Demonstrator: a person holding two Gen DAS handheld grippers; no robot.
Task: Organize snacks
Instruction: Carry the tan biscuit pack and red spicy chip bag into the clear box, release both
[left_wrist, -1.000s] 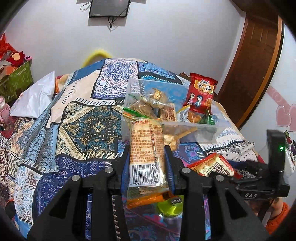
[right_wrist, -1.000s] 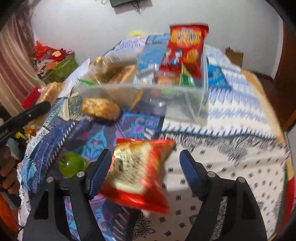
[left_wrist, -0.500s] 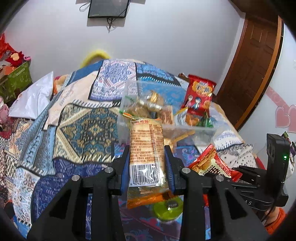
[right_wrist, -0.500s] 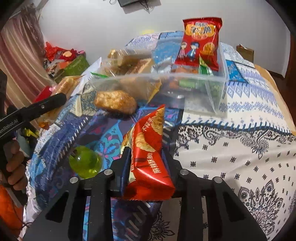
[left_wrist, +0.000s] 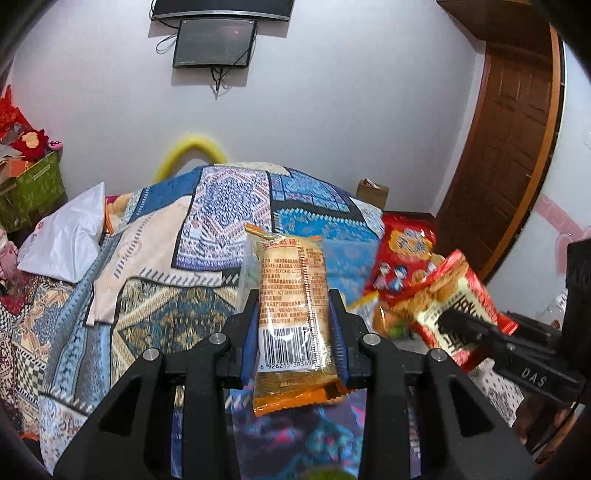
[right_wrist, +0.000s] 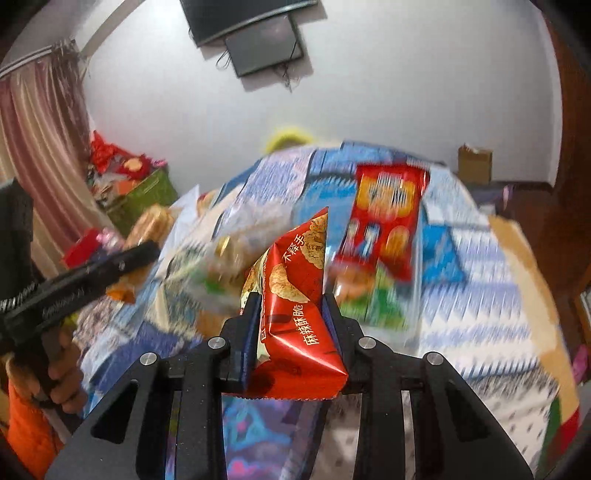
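Both wrist views over bed

Two tongs: left tongs, right tongs. Three snack packets clearly countable: one orange barcoded packet, one red crisp packet, one tall red bag standing beyond it. Two wall screens. One patchwork bed. Remaining blurred snacks: count indeterminate.

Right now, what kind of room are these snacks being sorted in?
Most likely a home bedroom: the work surface looks like a bed under a blue patchwork-patterned quilt with a white pillow at its edge, a dark flat screen hangs on the white wall, and a brown wooden door stands at the right.
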